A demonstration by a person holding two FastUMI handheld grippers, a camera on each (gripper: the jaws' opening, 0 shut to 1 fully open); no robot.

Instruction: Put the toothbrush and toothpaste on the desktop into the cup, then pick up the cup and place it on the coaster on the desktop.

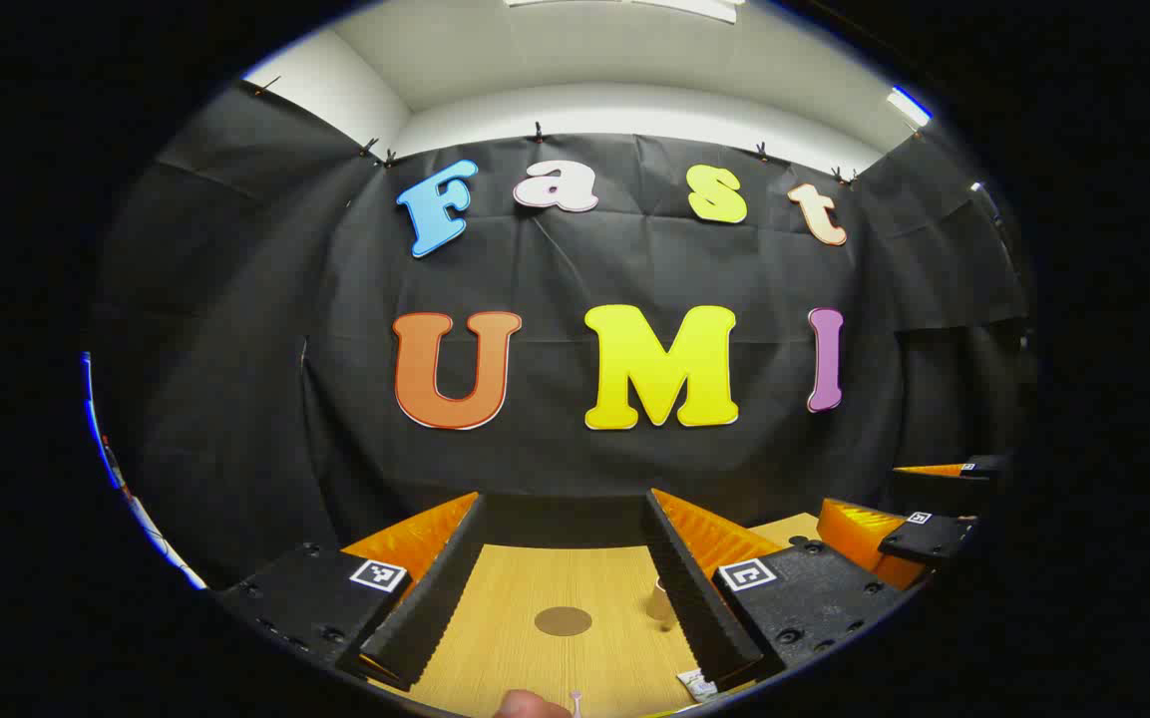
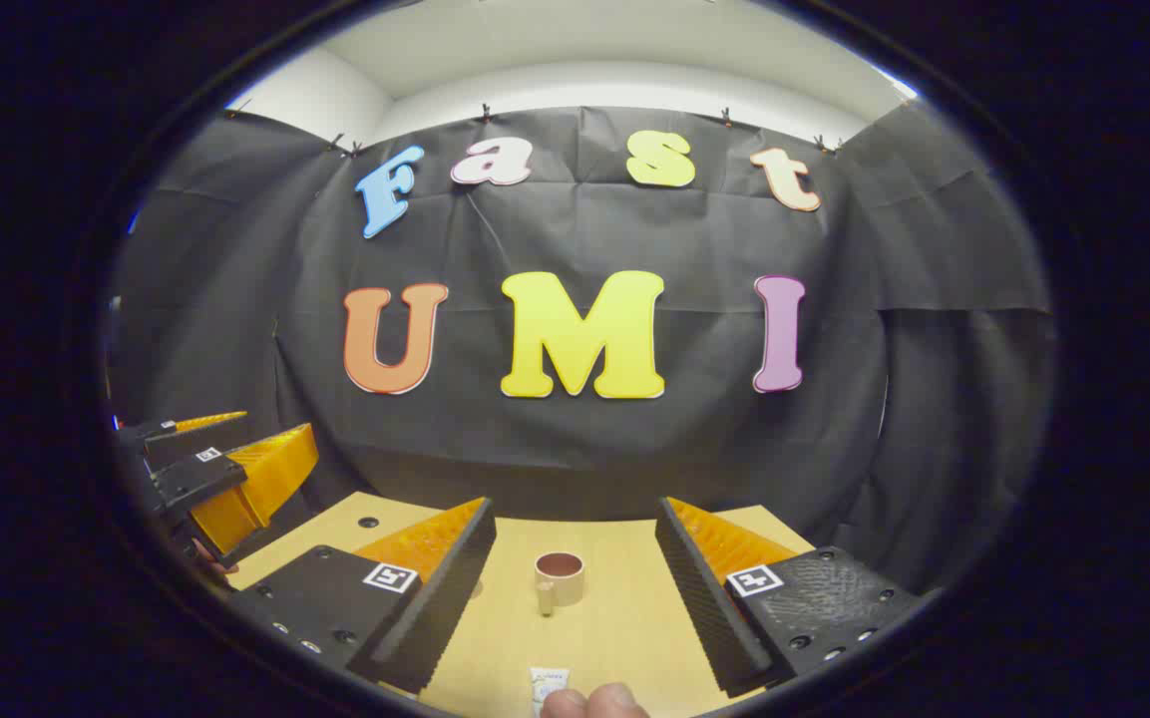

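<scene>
Lighting: even, bright, from ceiling light panels [image 1: 909, 105]. Shadows: soft, faint on the desktop [image 2: 614, 638]. Glare: none. Focus: sharp centrally. Distortion: strong fisheye bowing and darkening toward the edges in both views.

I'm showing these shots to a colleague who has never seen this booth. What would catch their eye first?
Probably the left gripper and right gripper, both open, hanging over a wooden desktop. Between the right gripper's fingers stands a small cup with toothpaste lying nearer the camera. In the left gripper view, a round coaster lies flat on the desktop.
</scene>
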